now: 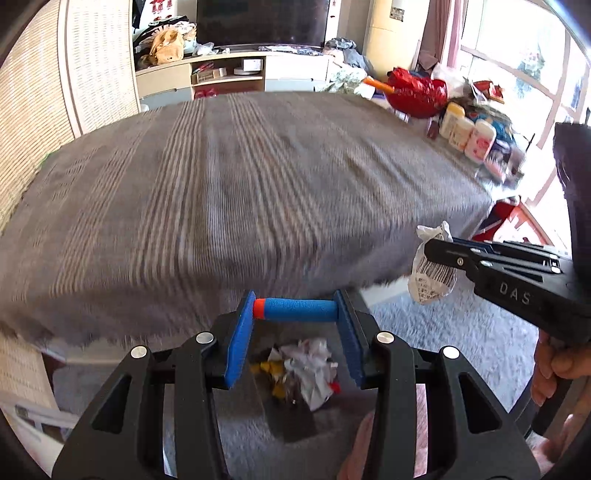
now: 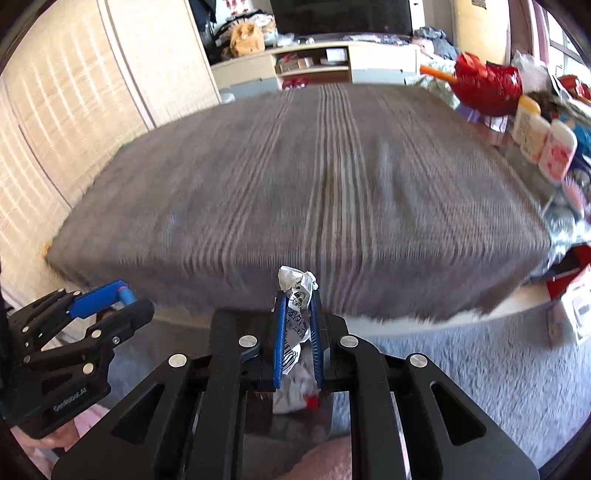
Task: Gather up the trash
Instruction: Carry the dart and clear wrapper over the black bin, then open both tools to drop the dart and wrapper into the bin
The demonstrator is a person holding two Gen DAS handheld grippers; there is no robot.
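Two grippers carry trash: left gripper fingers pinch a foam dart; right gripper fingers clamp crumpled paper. At 6 o'clock, seemingly a bin holds wrappers.

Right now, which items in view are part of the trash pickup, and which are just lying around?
Job:
- blue foam dart with orange tip, clamped in left hand-held gripper
- crumpled white printed wrapper, clamped in right hand-held gripper
- pile of crumpled paper and yellow scraps below, apparently collected trash

Lying about:
- grey striped bedspread
- white plastic bottles
- shiny red bag
- dark TV screen
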